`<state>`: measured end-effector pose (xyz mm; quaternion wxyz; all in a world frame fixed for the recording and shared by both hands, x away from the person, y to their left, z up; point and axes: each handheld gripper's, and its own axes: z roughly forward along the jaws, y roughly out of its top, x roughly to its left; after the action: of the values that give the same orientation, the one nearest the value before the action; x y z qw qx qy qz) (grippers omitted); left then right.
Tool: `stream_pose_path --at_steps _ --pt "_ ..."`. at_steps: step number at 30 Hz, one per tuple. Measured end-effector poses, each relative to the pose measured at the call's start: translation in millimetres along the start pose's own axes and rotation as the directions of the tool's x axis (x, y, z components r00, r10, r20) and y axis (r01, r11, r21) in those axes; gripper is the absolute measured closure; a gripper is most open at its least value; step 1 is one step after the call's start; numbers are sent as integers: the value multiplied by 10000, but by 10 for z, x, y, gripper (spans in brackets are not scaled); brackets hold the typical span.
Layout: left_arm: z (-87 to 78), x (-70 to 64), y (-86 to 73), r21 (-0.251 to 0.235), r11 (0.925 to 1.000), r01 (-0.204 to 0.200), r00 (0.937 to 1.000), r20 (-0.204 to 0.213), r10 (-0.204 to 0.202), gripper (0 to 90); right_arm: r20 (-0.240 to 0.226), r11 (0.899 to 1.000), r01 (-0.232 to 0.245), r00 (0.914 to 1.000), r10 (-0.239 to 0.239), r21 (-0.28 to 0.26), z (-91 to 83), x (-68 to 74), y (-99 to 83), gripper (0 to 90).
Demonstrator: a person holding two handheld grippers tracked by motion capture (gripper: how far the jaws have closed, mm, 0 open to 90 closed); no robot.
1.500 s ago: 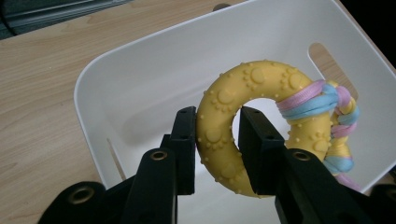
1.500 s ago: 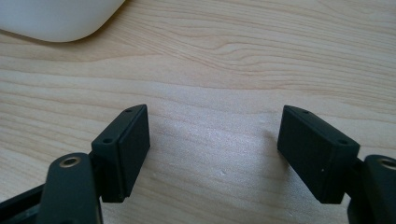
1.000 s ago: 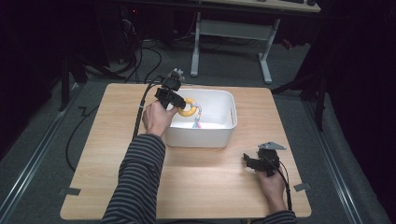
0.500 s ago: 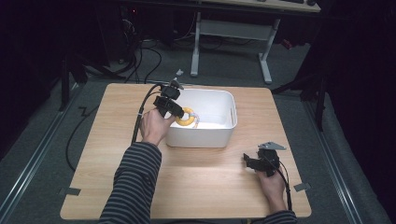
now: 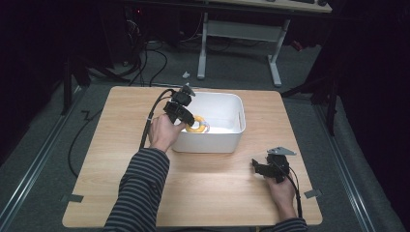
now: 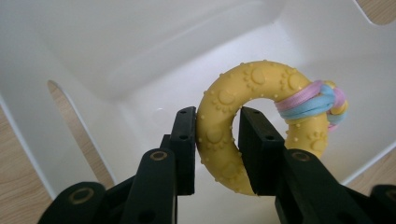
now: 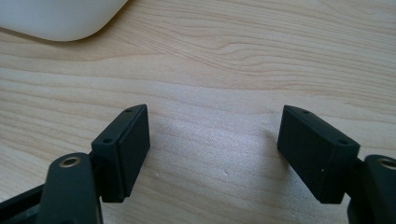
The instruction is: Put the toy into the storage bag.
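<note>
The person's left gripper (image 6: pixel 217 154) is pinching a yellow, bumpy rubber ring with paw prints moulded into it (image 6: pixel 233 126). Its two black jaws are clamping the ring's band from either side, one outside the ring and one through its hole. A knot of pink and blue rope (image 6: pixel 312 101) is wrapping the far side of the ring, and the grip is sitting well away from it, probably because the bare rubber gives a firmer, flatter hold than the soft cord would. The ring is hanging inside the white plastic bin with cut-out handles (image 5: pixel 227 104), above its floor and near the left wall. The gripper (image 5: pixel 186 118) is reaching in over the rim at a slant.

The bin is standing towards the far middle of the pale wooden table (image 5: pixel 121 145), within easy reach of both hands. The right gripper (image 5: pixel 263 166) is resting low over bare tabletop near the front right corner, well apart from the bin. Its jaws are spread wide with nothing between them (image 7: pixel 215 149), which suggests it is simply waiting its turn.
</note>
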<state>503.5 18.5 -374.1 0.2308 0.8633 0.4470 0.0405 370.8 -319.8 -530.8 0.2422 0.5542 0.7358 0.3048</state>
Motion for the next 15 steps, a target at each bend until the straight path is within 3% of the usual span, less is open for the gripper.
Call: stream_pose_path --at_steps 3,7,11,15 --pt "3 -41 -9 -38 9998 -210 9997 -96 210 681 0 10000 2 10000 -2 -1 0 0 0 256" --pt "12 -27 -4 41 10000 -74 9999 -80 74 681 -1 10000 1 10000 -1 0 0 0 0 256" --pt "18 -56 -3 24 9997 -250 9995 -197 250 680 -3 10000 1 10000 -1 -1 0 0 0 257" --pt "19 -19 -20 -66 9999 -141 9999 61 142 676 -4 10000 5 10000 -5 -3 0 0 0 257"
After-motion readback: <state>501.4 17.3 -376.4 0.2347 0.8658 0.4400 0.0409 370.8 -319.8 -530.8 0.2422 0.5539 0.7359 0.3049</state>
